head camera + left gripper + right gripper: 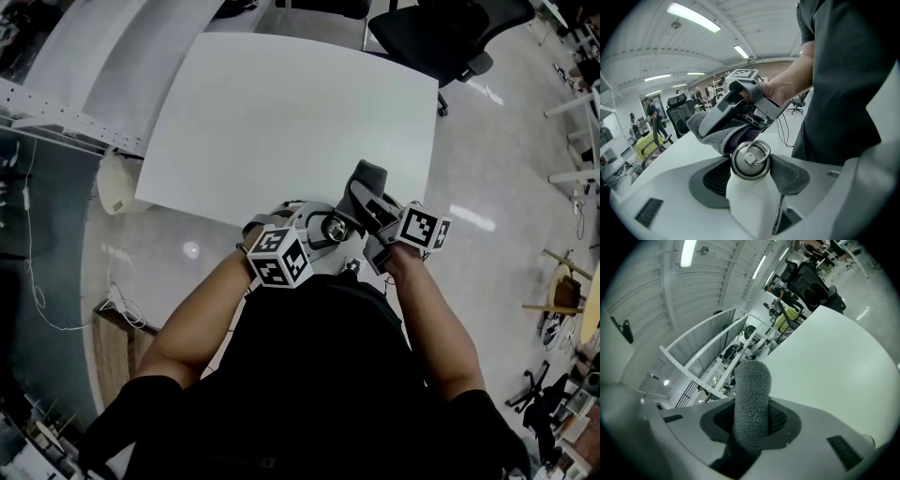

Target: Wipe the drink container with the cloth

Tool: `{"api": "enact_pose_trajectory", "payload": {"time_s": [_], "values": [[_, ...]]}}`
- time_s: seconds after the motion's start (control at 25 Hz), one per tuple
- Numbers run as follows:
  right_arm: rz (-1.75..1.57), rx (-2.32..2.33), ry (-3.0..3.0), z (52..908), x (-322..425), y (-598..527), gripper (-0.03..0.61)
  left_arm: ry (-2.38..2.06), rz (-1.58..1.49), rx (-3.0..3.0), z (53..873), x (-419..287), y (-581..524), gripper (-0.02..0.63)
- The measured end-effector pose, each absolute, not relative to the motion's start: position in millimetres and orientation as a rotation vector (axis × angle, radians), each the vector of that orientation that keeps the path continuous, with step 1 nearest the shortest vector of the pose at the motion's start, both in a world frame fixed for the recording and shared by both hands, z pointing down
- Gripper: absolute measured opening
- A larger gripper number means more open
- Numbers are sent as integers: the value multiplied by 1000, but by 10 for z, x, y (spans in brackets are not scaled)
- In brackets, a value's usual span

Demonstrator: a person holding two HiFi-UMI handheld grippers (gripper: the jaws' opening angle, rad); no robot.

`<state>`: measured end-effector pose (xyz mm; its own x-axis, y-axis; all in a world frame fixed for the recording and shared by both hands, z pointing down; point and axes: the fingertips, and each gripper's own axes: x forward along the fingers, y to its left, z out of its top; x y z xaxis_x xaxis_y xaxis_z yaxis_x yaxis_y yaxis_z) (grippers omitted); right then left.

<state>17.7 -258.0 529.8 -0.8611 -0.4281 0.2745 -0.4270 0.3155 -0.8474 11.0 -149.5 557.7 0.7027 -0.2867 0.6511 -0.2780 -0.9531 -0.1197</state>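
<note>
Head view: both tongs are held close to the person's chest, over the 6 o'clock edge of the white bench [281, 122], with nothing resting on the bench top.

Left tongs [750, 176]: clamped on the drink container [752, 201], pads on both sides of its white body just under the neck. The container points away from the camera. It has a steel cap [750, 160] with a ring handle on top.

Right tongs [752, 420]: closed narrow on a grey cloth [751, 399]. It is pinched as a folded roll that sticks up past the tips toward 12 o'clock.

In the left gripper view the right tongs come in from 11 o'clock. The cloth lies against the 11 o'clock side of the cap and looks to be touching it, with the cloth's dark purple underside facing the cap.

Marker cubes: the left one [279, 258] is at 7 o'clock of the container, the right one [424, 228] at 3 o'clock.

A black office chair [450, 28] stands beyond the bench at 1 o'clock, well apart. Floor [497, 169] glossy and pale.
</note>
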Motion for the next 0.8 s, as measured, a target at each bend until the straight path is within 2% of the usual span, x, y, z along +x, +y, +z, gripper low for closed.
{"api": "enact_pose_trajectory", "payload": {"time_s": [0.8], "values": [[-1626,-881,2875,5956,105,-2749,112,540,-1150,-2847,5581,150,-1474,264]]}}
